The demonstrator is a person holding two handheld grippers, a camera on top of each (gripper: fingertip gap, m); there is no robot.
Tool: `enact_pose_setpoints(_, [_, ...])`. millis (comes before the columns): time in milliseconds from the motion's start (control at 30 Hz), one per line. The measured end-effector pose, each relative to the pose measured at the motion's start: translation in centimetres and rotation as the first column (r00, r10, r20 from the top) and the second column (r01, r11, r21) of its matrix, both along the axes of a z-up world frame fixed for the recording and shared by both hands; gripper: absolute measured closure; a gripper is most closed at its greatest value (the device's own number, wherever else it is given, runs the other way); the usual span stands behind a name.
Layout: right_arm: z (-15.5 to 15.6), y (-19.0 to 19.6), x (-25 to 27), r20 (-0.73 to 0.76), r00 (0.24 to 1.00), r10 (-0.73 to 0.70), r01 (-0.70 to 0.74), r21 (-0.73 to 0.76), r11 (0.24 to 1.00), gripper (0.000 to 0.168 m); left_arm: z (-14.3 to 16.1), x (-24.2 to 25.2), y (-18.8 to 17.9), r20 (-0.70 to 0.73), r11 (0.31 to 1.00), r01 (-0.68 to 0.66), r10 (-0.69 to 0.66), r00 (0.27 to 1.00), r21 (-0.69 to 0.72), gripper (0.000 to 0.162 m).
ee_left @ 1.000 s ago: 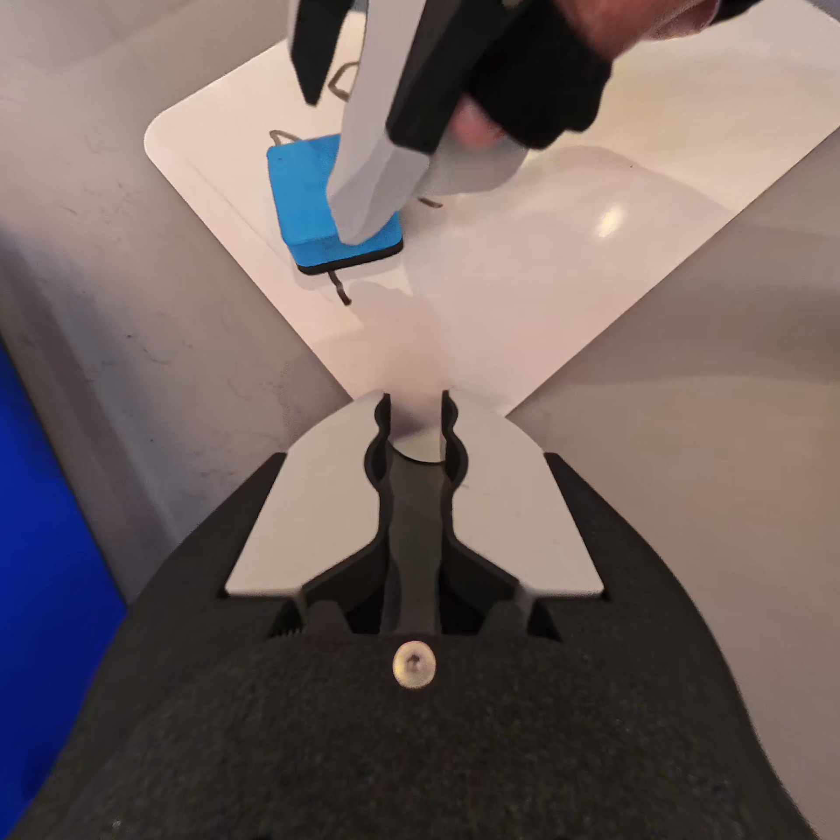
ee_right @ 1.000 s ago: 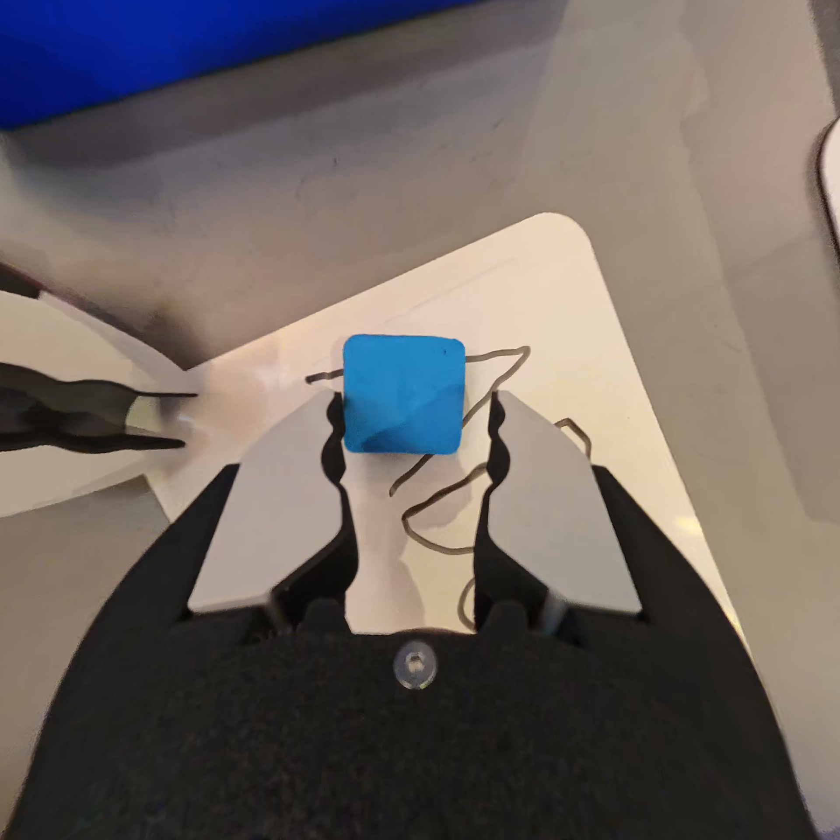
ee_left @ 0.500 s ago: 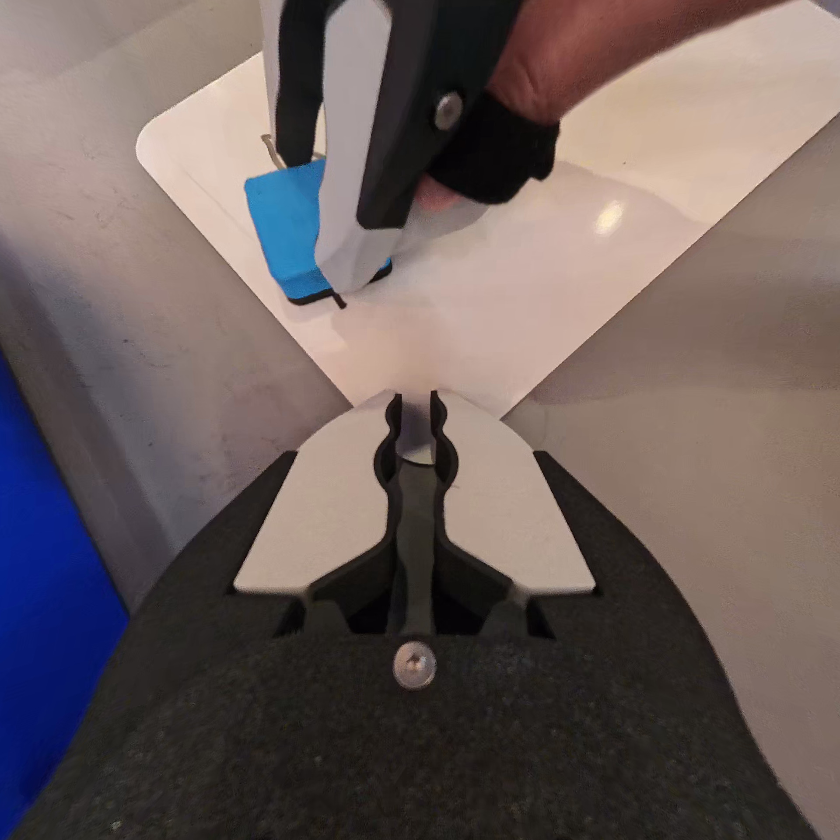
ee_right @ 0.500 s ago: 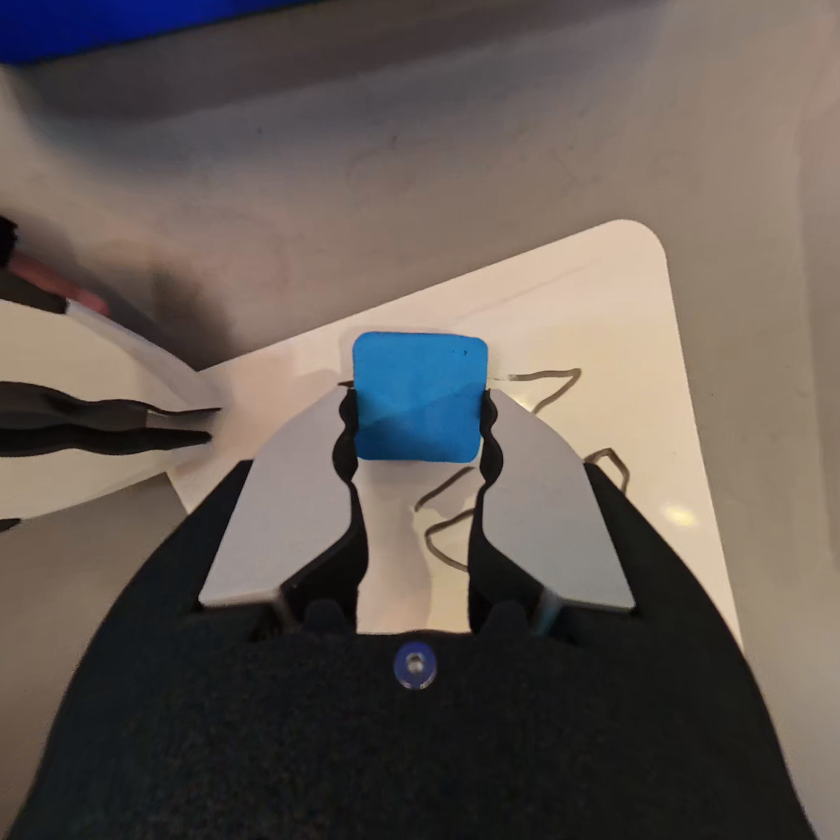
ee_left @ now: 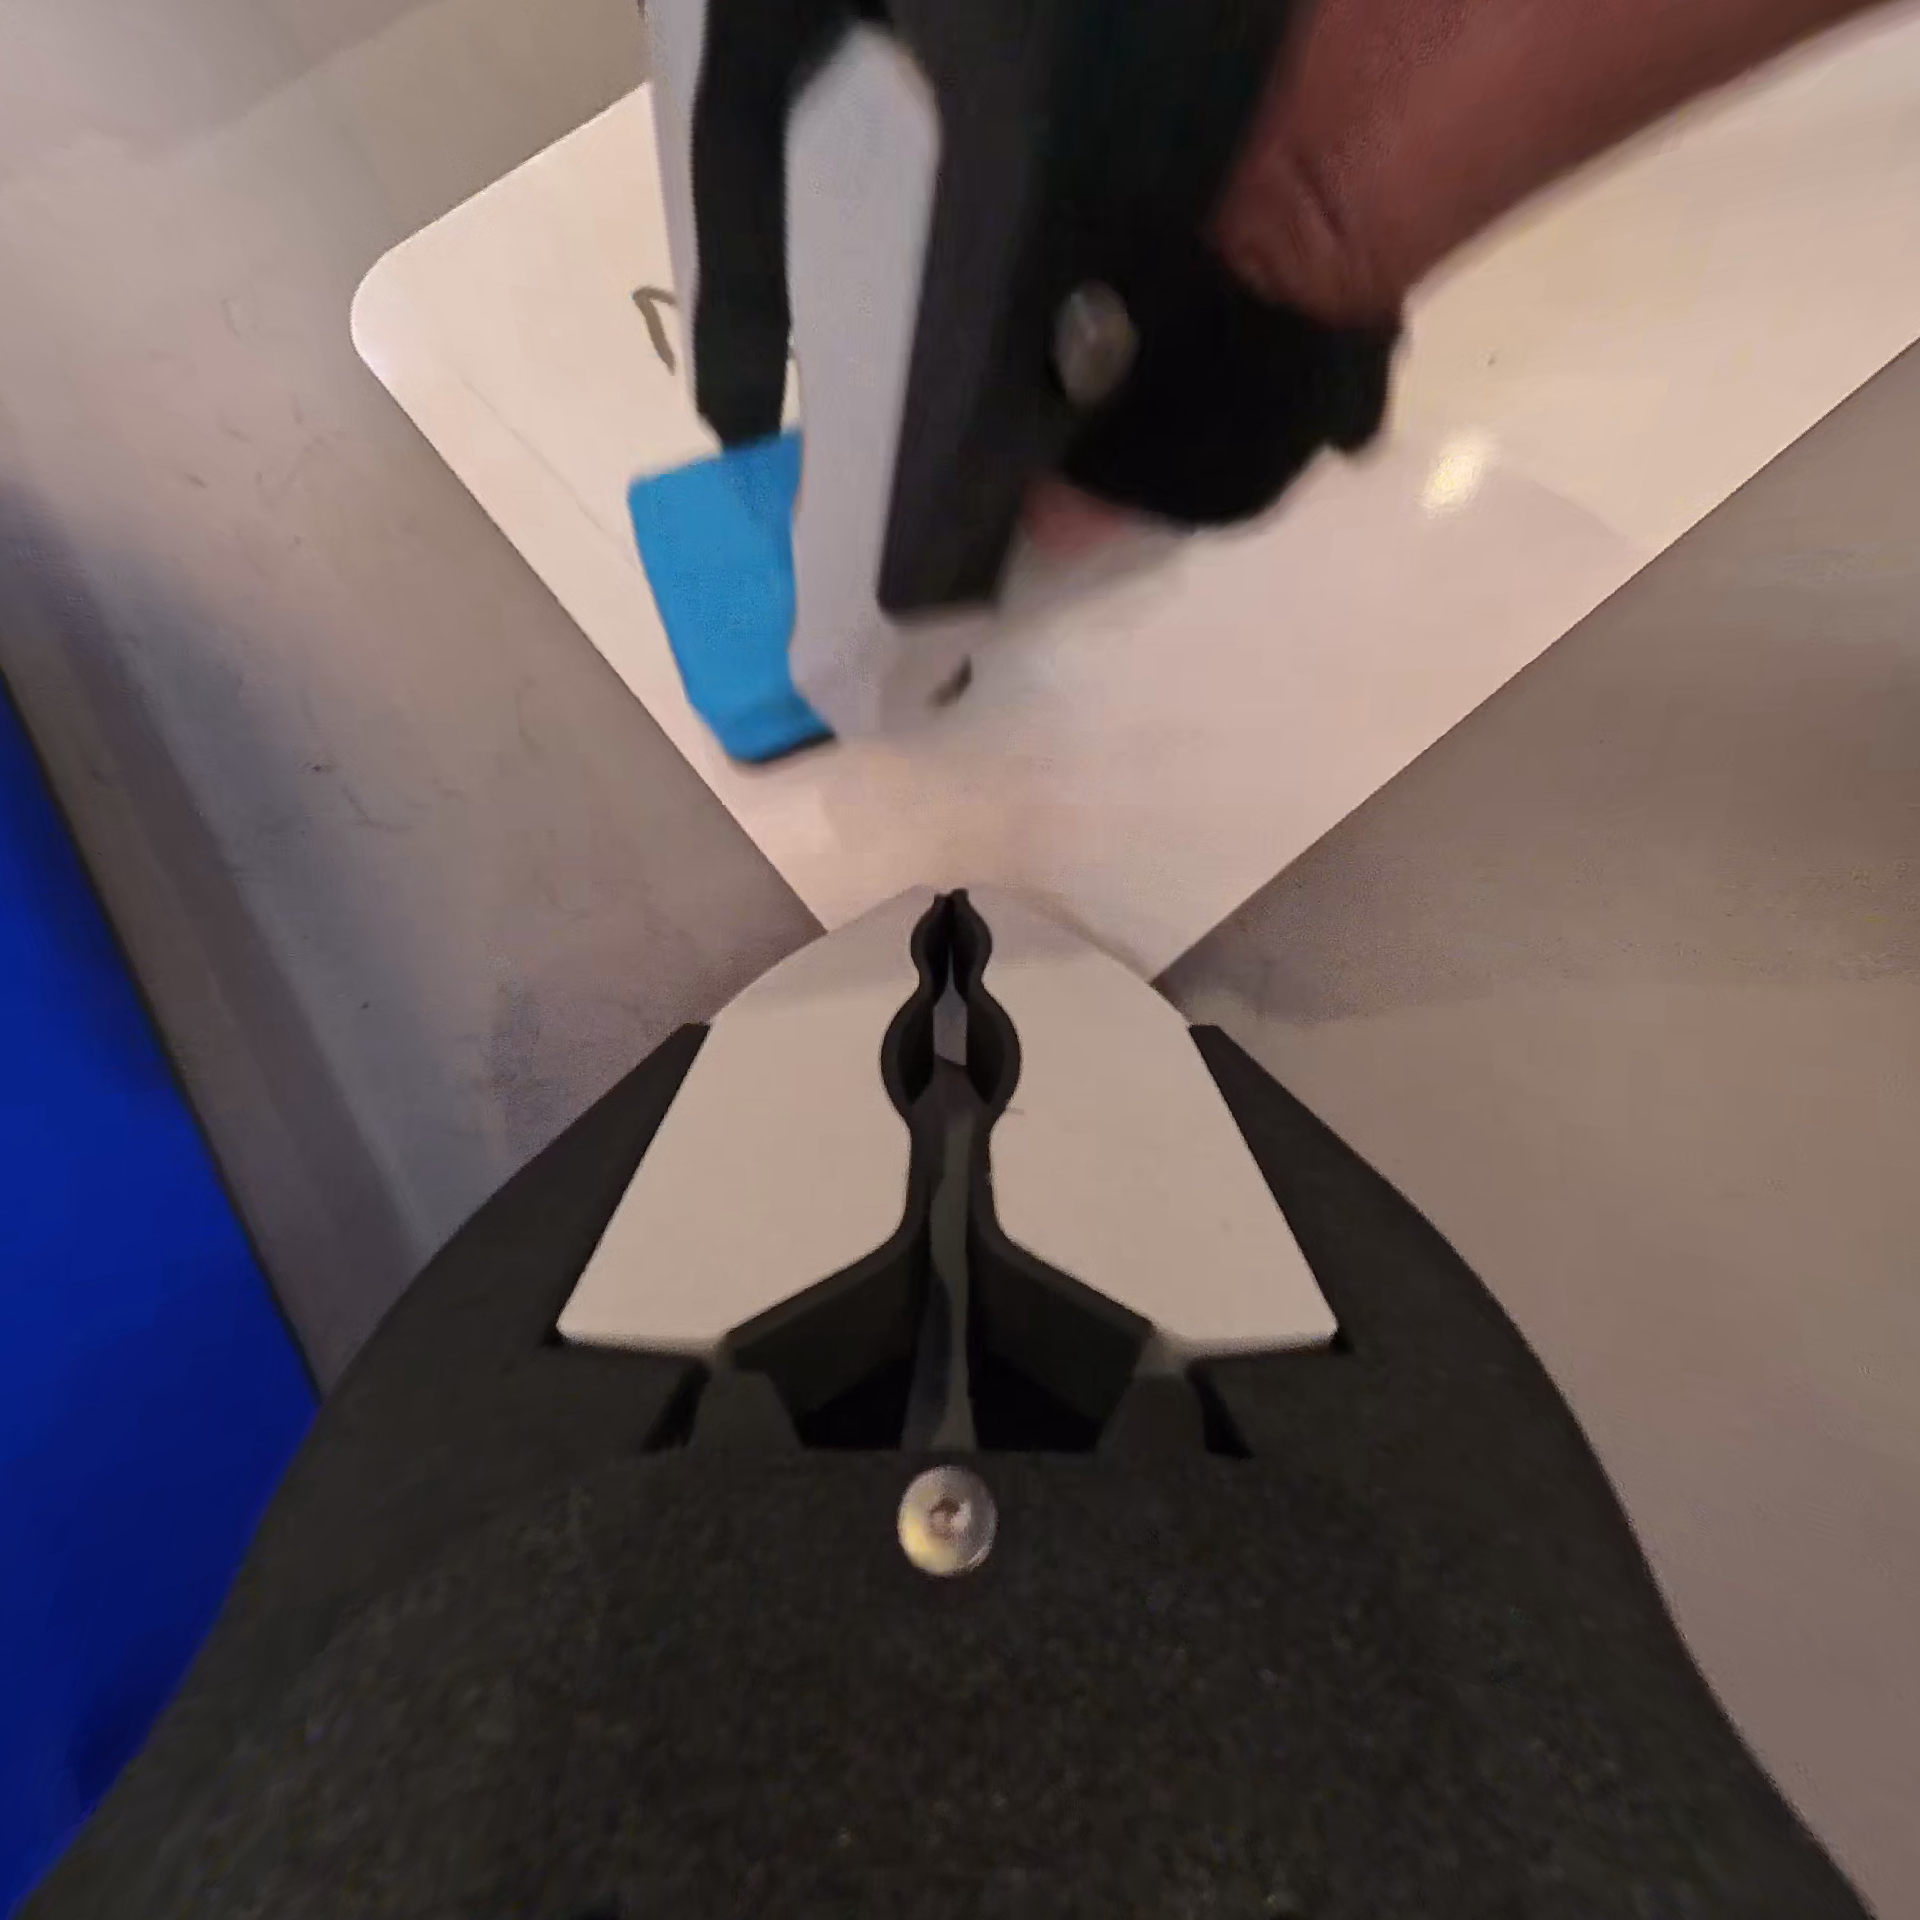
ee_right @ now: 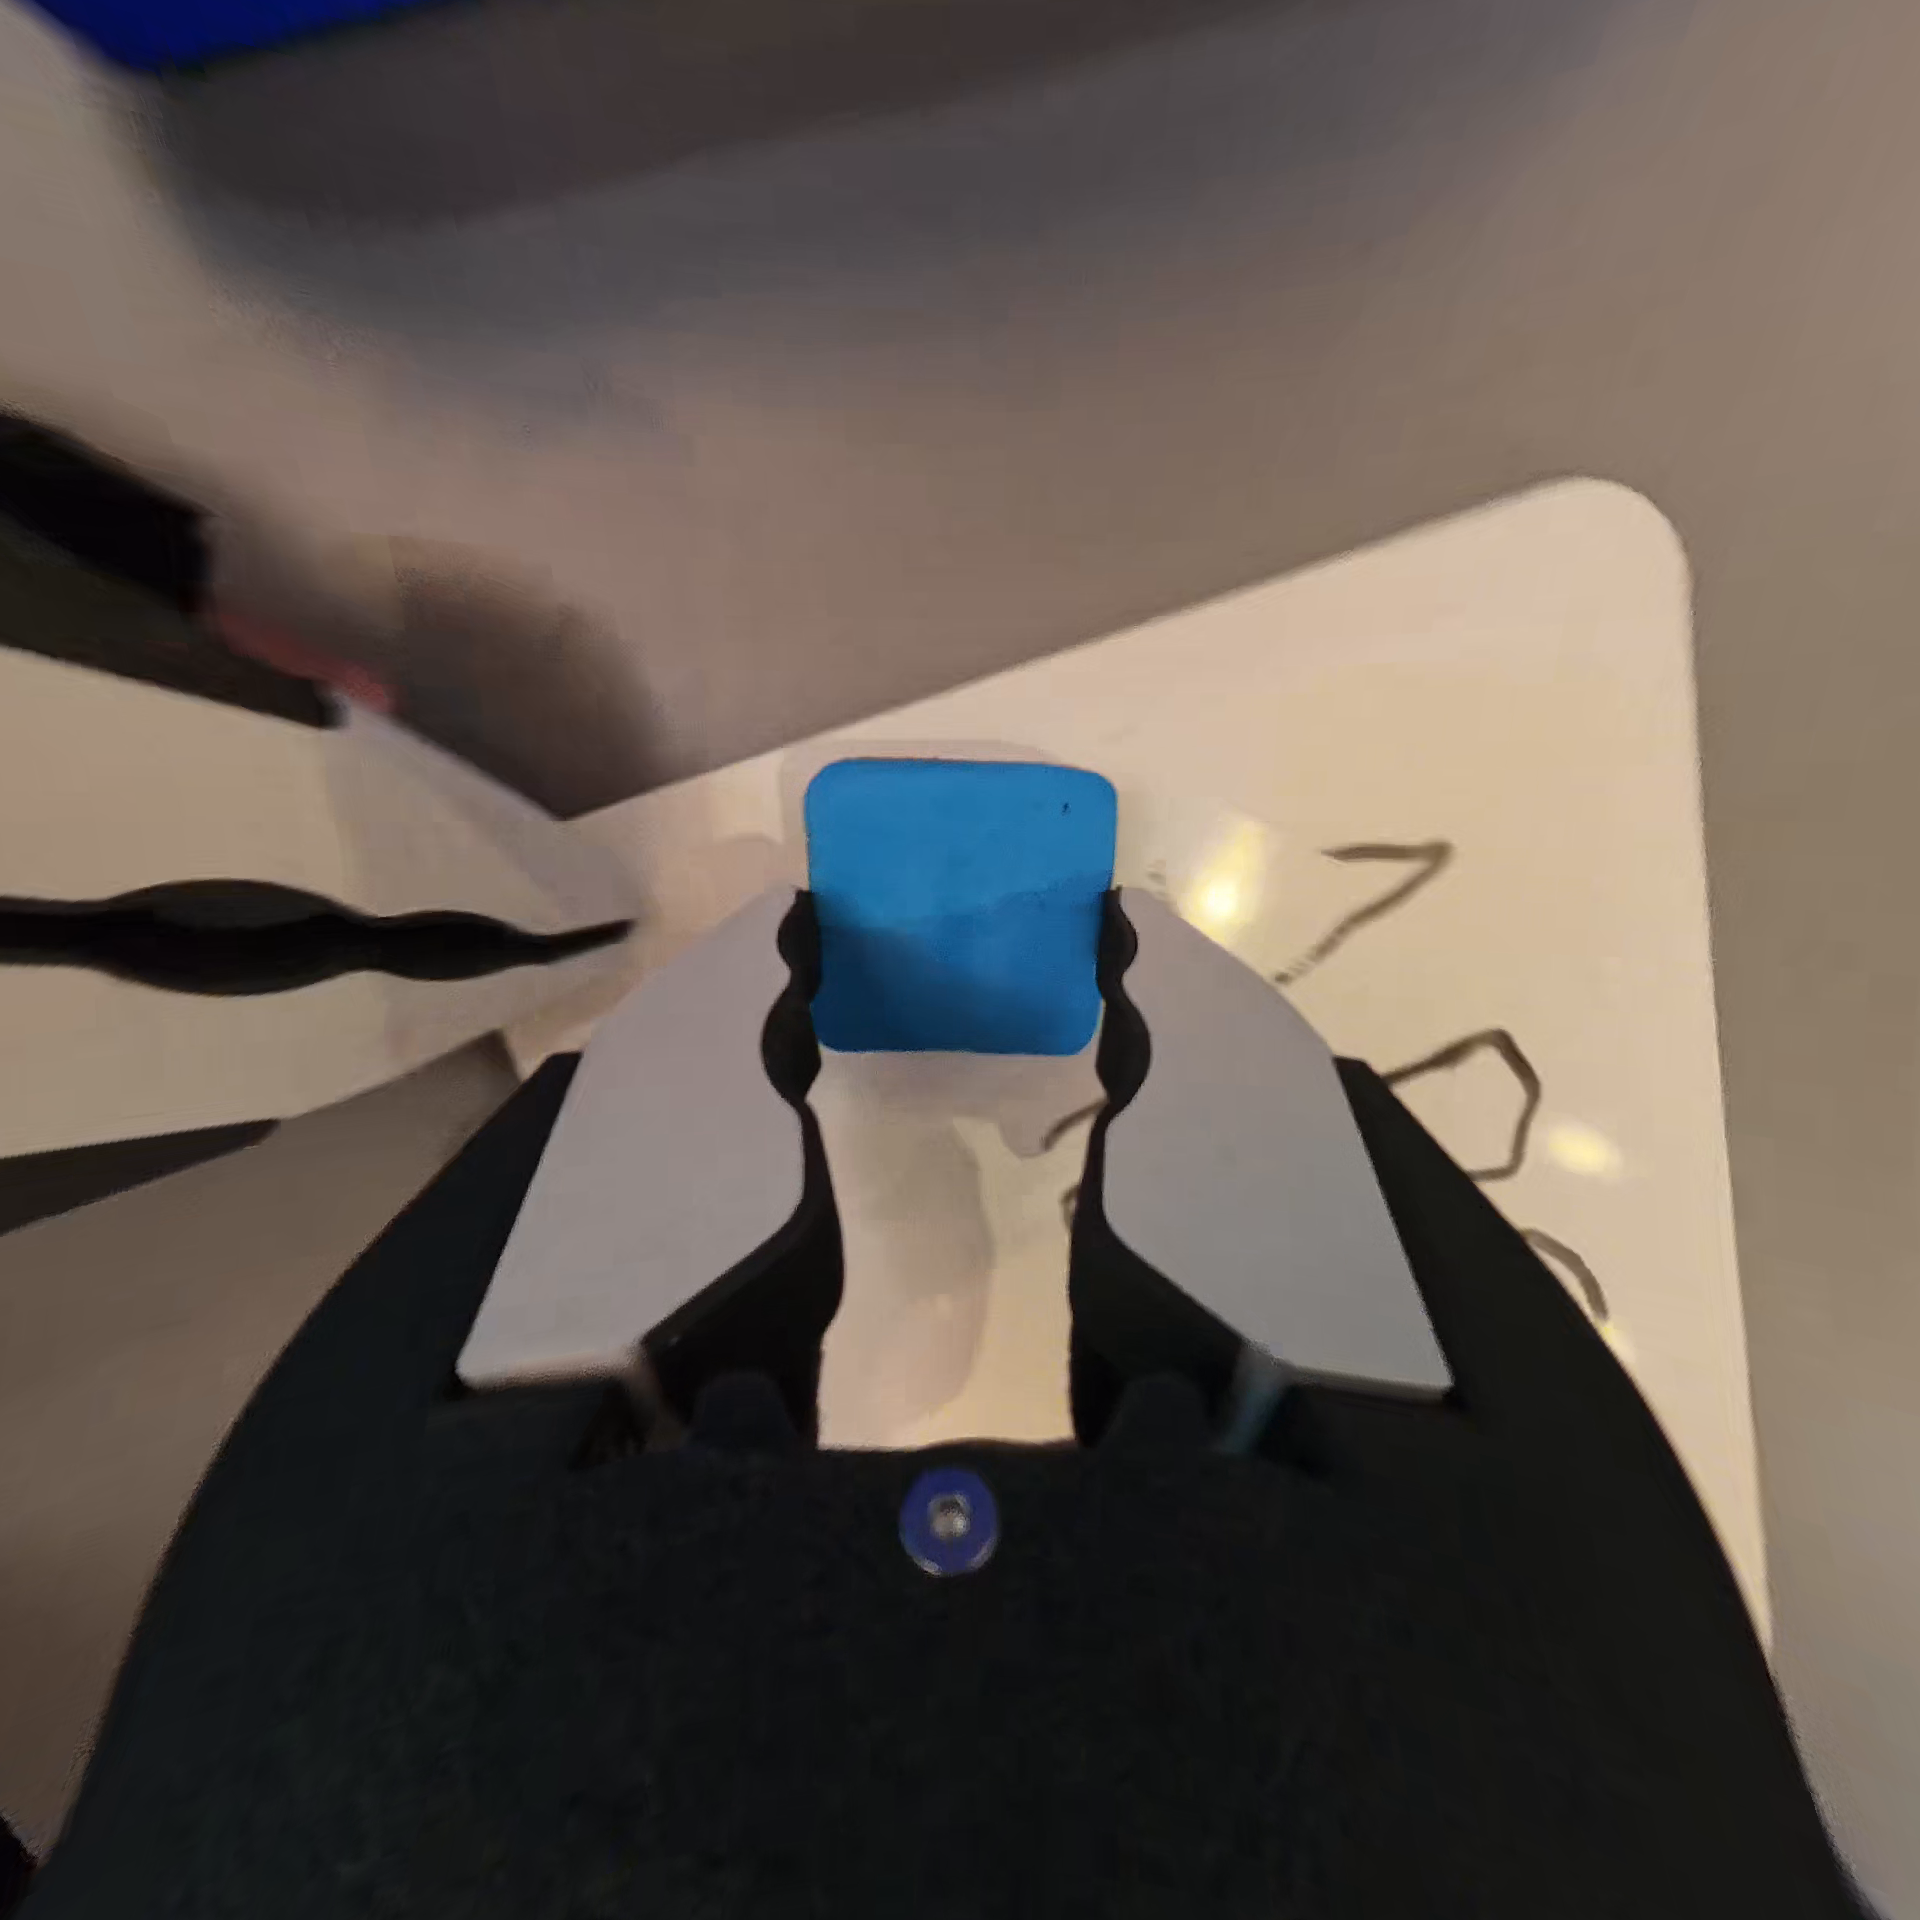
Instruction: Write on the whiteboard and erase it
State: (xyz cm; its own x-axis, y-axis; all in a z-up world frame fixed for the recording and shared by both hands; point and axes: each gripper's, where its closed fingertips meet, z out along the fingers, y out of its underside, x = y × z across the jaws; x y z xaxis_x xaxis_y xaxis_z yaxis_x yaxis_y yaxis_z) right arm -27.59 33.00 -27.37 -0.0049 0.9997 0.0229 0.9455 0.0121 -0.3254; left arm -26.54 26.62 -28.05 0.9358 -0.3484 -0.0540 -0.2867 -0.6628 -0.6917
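Observation:
A white whiteboard (ee_right: 1455,727) lies flat on the grey table, with dark marker scribbles (ee_right: 1382,894) on its right part. My right gripper (ee_right: 956,914) is shut on a blue square eraser (ee_right: 956,831), both pads pressed on its sides, flat on the board. In the left wrist view the eraser (ee_left: 717,592) sits near the board's left edge under the right gripper (ee_left: 831,623), and a bit of line (ee_left: 655,312) shows behind it. My left gripper (ee_left: 951,925) is shut, its tips at the near corner of the whiteboard (ee_left: 1351,623). It also shows in the right wrist view (ee_right: 582,935).
A grey table top (ee_left: 1558,1039) surrounds the board. A bright blue surface (ee_left: 83,1143) runs along the table's left side. A person's hand (ee_left: 1455,156) in a black glove holds the right gripper above the board.
My left jaws closed fully at the board's corner. My right jaws closed on the eraser, then slid it toward the board's left edge; lines under its path are gone.

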Motion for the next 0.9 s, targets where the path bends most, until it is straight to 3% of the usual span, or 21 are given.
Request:
enact_pose_setpoints(67, [0.0, 0.0, -0.2, 0.007, 1.0, 0.023, -0.023, 0.01, 1.0, 0.117, 0.0, 0.5, 0.0, 0.018, 1.0, 0.014, -0.014, 1.0, 0.002, 0.161])
enact_pose_setpoints(167, [0.0, 6.6, 0.8, 0.022, 0.984, -0.174, 0.174, 0.006, 0.985, 0.117, 0.0, 0.8, -0.1, 0.013, 1.0, 0.02, -0.02, 1.0, -0.001, 0.161])
enact_pose_setpoints(200, [0.0, 6.7, 0.8, 0.032, 0.983, -0.18, 0.18, -0.009, 0.984, 0.117, 0.0, 0.9, -0.2, 0.009, 1.0, 0.022, -0.022, 1.0, -0.001, 0.161])
enact_pose_setpoints(300, [-0.1, 1.4, -0.8, 0.02, 0.999, 0.026, -0.027, 0.025, 0.999, 0.117, 0.0, 0.9, -0.2, 0.032, 1.0, 0.025, -0.025, 0.999, -0.005, 0.162])
enact_pose_setpoints(333, [-0.1, 1.2, -1.1, 0.019, 0.998, 0.053, -0.053, 0.026, 0.998, 0.117, 0.0, 0.9, -0.2, 0.039, 1.0, 0.025, -0.025, 0.999, -0.007, 0.162])
enact_pose_setpoints(433, [0.0, 9.1, 0.3, 0.035, 0.987, -0.155, 0.153, 0.066, 0.986, 0.117, 0.0, 0.9, -0.2, 0.024, 1.0, 0.025, -0.025, 0.999, -0.001, 0.162])
enact_pose_setpoints(467, [-0.1, 10.2, 0.7, 0.042, 0.977, -0.209, 0.208, 0.024, 0.978, 0.117, 0.0, 0.9, -0.2, 0.024, 1.0, 0.024, -0.024, 0.999, -0.002, 0.161])
enact_pose_setpoints(500, [-0.1, 9.6, 0.7, 0.048, 0.98, -0.193, 0.193, 0.021, 0.981, 0.117, 0.0, 0.9, -0.2, 0.029, 1.0, 0.026, -0.025, 0.999, -0.004, 0.161])
enact_pose_setpoints(600, [-0.1, 1.1, -0.7, 0.004, 0.998, 0.069, -0.069, 0.041, 0.997, 0.117, 0.0, 0.9, -0.2, 0.052, 0.999, 0.031, -0.03, 0.998, -0.01, 0.161])
enact_pose_setpoints(633, [-0.1, 0.4, -0.7, -0.011, 0.996, 0.085, -0.085, 0.054, 0.995, 0.117, 0.0, 0.8, -0.2, 0.051, 0.999, 0.03, -0.03, 0.998, -0.01, 0.161])
enact_pose_setpoints(767, [-0.1, 9.1, 3.2, 0.042, 0.972, -0.233, 0.231, 0.03, 0.972, 0.117, 0.0, 0.8, -0.2, 0.025, 1.0, 0.028, -0.028, 0.999, 0.001, 0.161])
enact_pose_setpoints(833, [-0.2, 6.8, 3.0, 0.056, 0.98, -0.19, 0.19, 0.018, 0.982, 0.117, 0.0, 0.8, -0.2, 0.037, 1.0, 0.029, -0.029, 0.999, -0.003, 0.161])
enact_pose_setpoints(900, [-0.2, 1.0, 1.6, 0.047, 0.999, -0.016, 0.015, 0.03, 0.999, 0.117, 0.0, 0.8, -0.2, 0.042, 1.0, 0.03, -0.03, 0.999, -0.006, 0.161])
